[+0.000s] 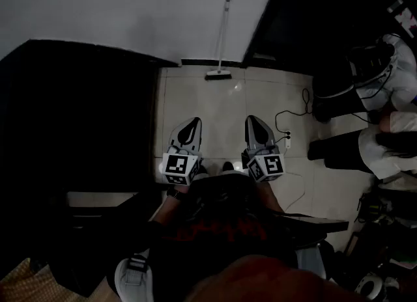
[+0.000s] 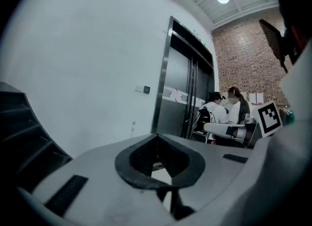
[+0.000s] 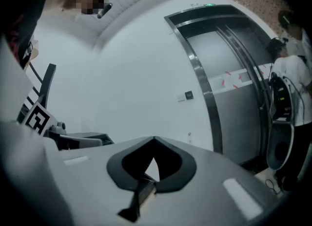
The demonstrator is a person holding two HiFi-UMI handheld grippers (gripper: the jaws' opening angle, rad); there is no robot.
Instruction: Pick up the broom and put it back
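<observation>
The broom (image 1: 221, 40) leans upright against the white wall, its dark head (image 1: 219, 75) resting on the tiled floor at the wall's foot. Both grippers are held side by side close to my body, well short of the broom and pointing toward it. My left gripper (image 1: 193, 122) has its jaws together with nothing between them. My right gripper (image 1: 253, 120) is also shut and empty. In the left gripper view the jaw tips of the left gripper (image 2: 157, 135) meet. The right gripper (image 3: 155, 138) shows the same in its own view.
A dark stepped structure (image 1: 78, 118) borders the floor on the left. A power strip with a cable (image 1: 287, 139) lies on the tiles to the right. People in white (image 1: 391, 79) sit at the right. A metal lift door (image 3: 234, 98) stands right of the broom.
</observation>
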